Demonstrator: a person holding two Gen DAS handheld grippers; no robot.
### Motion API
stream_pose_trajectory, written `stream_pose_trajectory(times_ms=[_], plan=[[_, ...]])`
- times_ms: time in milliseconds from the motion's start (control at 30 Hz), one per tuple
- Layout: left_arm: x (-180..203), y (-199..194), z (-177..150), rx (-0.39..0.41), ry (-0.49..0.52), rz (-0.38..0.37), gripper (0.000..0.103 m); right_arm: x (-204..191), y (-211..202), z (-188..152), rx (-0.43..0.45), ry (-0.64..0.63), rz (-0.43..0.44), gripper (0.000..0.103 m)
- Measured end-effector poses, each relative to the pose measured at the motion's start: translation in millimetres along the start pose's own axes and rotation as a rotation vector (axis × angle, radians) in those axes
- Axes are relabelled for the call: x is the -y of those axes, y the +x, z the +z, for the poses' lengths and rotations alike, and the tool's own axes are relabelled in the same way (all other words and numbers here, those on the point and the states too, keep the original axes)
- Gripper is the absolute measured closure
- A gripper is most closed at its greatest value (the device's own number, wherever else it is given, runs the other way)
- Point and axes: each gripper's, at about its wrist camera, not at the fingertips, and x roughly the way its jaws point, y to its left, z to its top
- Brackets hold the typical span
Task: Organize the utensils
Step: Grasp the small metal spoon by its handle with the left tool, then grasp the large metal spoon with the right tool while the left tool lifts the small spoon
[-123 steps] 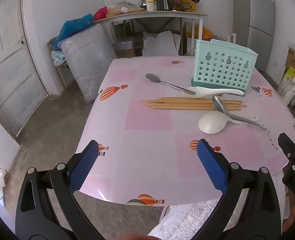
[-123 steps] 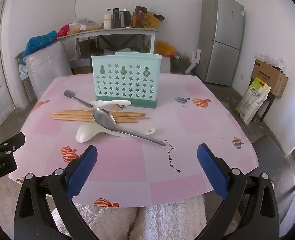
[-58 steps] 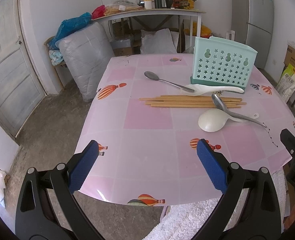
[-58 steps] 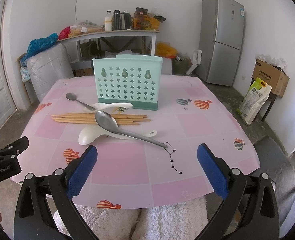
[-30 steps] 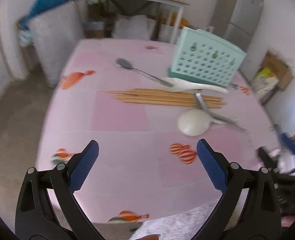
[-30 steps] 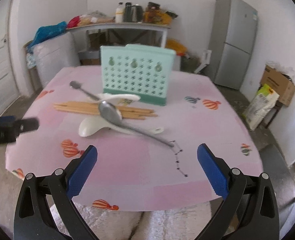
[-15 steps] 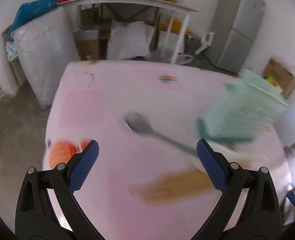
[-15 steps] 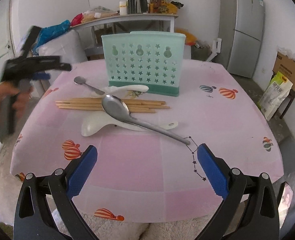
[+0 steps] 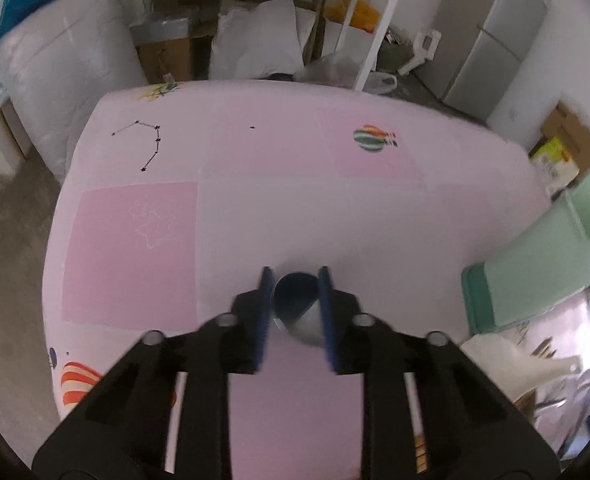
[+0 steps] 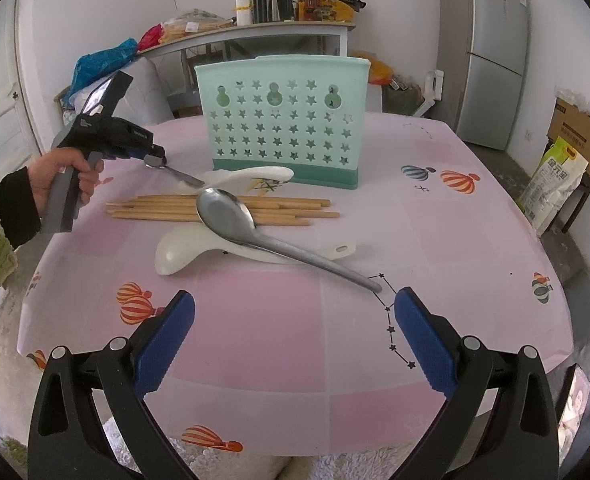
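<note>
A small metal spoon [image 9: 295, 300] lies on the pink table [image 10: 255, 320], left of the mint star-pattern holder [image 10: 281, 120]. My left gripper [image 9: 294, 273] points down at it. Its jaws are closing with the spoon's bowl between the blue pads [image 9: 266, 300], which touch both sides of it. In the right wrist view the left gripper [image 10: 155, 157] sits on that spoon's bowl; the handle [image 10: 183, 177] runs toward a white spoon [image 10: 251, 174]. Wooden chopsticks [image 10: 155, 207], a large metal spoon [image 10: 227, 212] and a white ladle [image 10: 183, 252] lie before the holder. My right gripper [image 10: 295, 336] hangs open over the near table edge.
A person's hand [image 10: 59, 172] in a dark and green sleeve holds the left gripper. Behind the table stand a side table with bottles [image 10: 255, 32], a grey fridge [image 10: 491, 56] and a cardboard box [image 10: 579, 136]. The holder's side [image 9: 535, 264] is at the left wrist view's right edge.
The left gripper swept across the table to the small spoon, and its wide-open jaws came in around the spoon's bowl. The right gripper stayed almost still and open.
</note>
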Motion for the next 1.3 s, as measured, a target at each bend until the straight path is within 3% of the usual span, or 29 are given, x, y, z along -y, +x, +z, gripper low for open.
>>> stream_pose_trajectory(times_ms=[267, 533, 767, 933, 1067, 1233, 1300], plan=[[-11.7, -21.2, -15.4, 0.029, -0.078, -0.034, 0.098, -0.7, -9.3, 0.2, 0.030, -0.016, -0.008, 0.005], [-10.4, -108.4, -41.6, 0.229, -0.175, -0.146, 0.103, 10.0, -20.1, 15.7, 0.118, 0.004, 0.025, 0.006], [-4.2, -167.4, -93.9, 0.352, -0.263, -0.169, 0.103, 7.6, -9.5, 41.4, 0.111, 0.036, 0.167, 0.030], [-5.5, -188.5, -125.2, 0.411, -0.310, -0.109, 0.102, -14.7, 19.9, 55.1, 0.053, -0.010, 0.231, 0.047], [-12.4, -196.9, -137.9, 0.431, -0.330, -0.079, 0.102, -40.8, 45.1, 61.0, 0.001, -0.080, 0.237, 0.052], [-17.9, -202.3, -144.0, 0.434, -0.323, -0.047, 0.102, -71.1, 70.6, 65.7, -0.044, -0.172, 0.168, 0.054], [-18.9, -199.9, -143.7, 0.428, -0.324, -0.046, 0.102, -79.8, 82.8, 66.7, -0.074, -0.193, 0.123, 0.062]])
